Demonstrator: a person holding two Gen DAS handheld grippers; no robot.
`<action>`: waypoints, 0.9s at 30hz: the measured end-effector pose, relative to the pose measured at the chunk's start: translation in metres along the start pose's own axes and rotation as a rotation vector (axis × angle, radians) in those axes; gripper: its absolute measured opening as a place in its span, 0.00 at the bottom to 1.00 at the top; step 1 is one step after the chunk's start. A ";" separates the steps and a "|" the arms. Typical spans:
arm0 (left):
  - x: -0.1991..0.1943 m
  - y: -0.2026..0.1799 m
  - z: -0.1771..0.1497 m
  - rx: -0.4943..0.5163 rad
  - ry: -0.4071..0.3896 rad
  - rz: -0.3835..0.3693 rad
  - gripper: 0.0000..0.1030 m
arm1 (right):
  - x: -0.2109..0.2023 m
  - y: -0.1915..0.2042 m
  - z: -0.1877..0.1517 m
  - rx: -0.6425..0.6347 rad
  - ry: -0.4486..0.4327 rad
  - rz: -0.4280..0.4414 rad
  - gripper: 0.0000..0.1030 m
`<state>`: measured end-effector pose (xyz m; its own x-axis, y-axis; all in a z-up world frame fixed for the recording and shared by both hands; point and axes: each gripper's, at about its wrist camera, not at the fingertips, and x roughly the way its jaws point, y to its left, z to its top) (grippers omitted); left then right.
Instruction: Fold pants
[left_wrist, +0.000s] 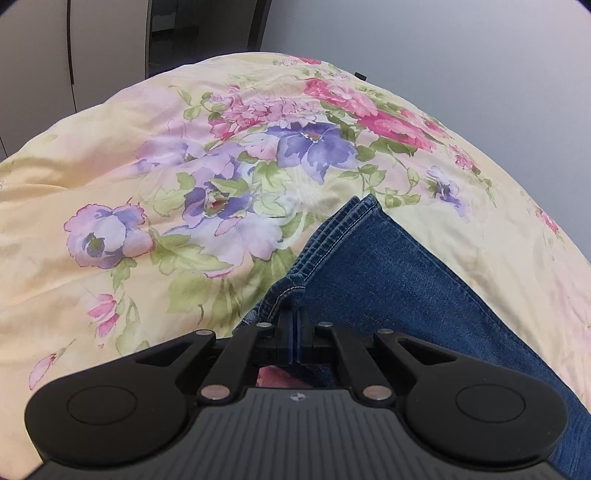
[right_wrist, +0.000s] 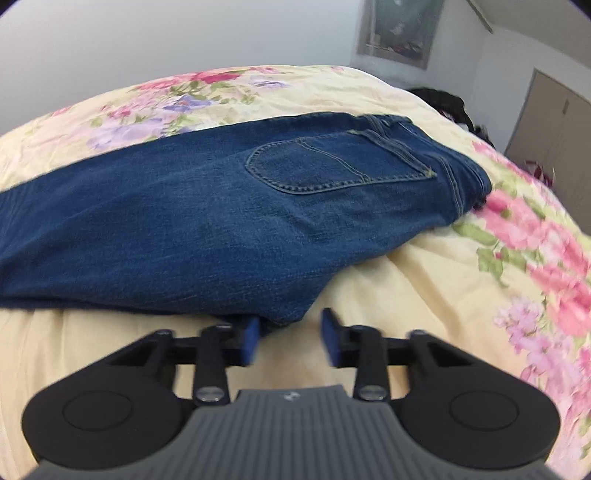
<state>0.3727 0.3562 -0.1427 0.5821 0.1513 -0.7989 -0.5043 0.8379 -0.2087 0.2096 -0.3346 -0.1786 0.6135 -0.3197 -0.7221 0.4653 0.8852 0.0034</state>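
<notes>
Blue denim pants are lying stretched across a bed covered by a pale yellow bedspread printed with pink and purple flowers. In the right wrist view they are lying folded lengthwise, one leg over the other, with a back pocket facing up and the waistband toward the far right. In the left wrist view the leg end is running away from the camera, its stitched hem resting on the flowered cloth.

The left gripper is sitting at the near corner of that hem with its fingers pressed together, and the denim appears to be pinched between them, though the contact is partly hidden by the black linkage.

The right gripper is pointing down at the near edge of the pants, its fingers standing apart in a slightly blurred picture. The left pad is touching the bulging fold of denim, while the right pad is hanging over bare bedspread, so nothing is clamped there.

A dark heap is lying at the far corner of the bed.
</notes>
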 end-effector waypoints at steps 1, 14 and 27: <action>0.001 -0.002 0.000 0.017 0.000 0.008 0.01 | -0.011 -0.001 0.003 0.005 -0.052 0.005 0.06; 0.017 -0.017 -0.005 0.134 0.009 0.121 0.13 | 0.008 -0.009 0.005 -0.101 0.089 -0.022 0.03; -0.028 0.037 -0.021 -0.215 0.086 -0.183 0.57 | -0.043 0.000 0.006 -0.209 -0.051 -0.003 0.22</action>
<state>0.3244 0.3715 -0.1400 0.6247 -0.0448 -0.7796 -0.5246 0.7155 -0.4614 0.1872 -0.3231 -0.1435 0.6460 -0.3347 -0.6860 0.3280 0.9332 -0.1465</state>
